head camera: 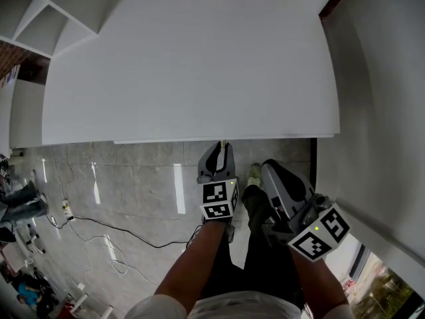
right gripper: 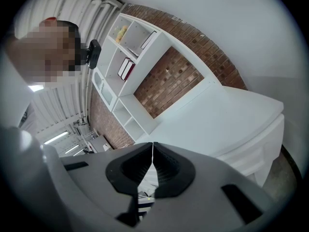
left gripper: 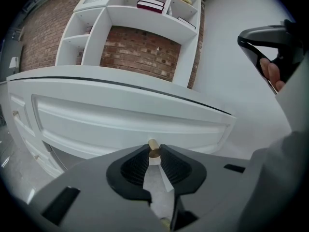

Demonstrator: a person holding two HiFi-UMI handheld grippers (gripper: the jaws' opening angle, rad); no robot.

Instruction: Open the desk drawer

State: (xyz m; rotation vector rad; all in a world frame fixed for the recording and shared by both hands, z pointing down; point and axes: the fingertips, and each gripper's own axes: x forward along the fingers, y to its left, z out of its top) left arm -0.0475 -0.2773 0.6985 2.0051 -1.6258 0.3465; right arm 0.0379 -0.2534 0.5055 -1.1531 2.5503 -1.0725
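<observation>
The left gripper [head camera: 222,149] pinches the small, round, brass-coloured knob [left gripper: 154,148] on the white panelled drawer front [left gripper: 130,120] under the desktop. The right gripper [right gripper: 153,146] is pressed together, empty. The knob looks rigid, smooth and likely slippery, so it needs a straight pull.

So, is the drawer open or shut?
Shut: the drawer front sits back under the desktop, with the left claw gripping its knob.

Lighting's bright and pretty flat. In the head view the white table [head camera: 199,65] is nearly blown out, with hardly a shadow on it. The glossy floor [head camera: 133,178] catches streaky glare from overhead, and strip lights [right gripper: 57,137] glow in the right gripper view. Both gripper views are heavy fisheye, with black corners, bowed edges and a soft near foreground.
</observation>
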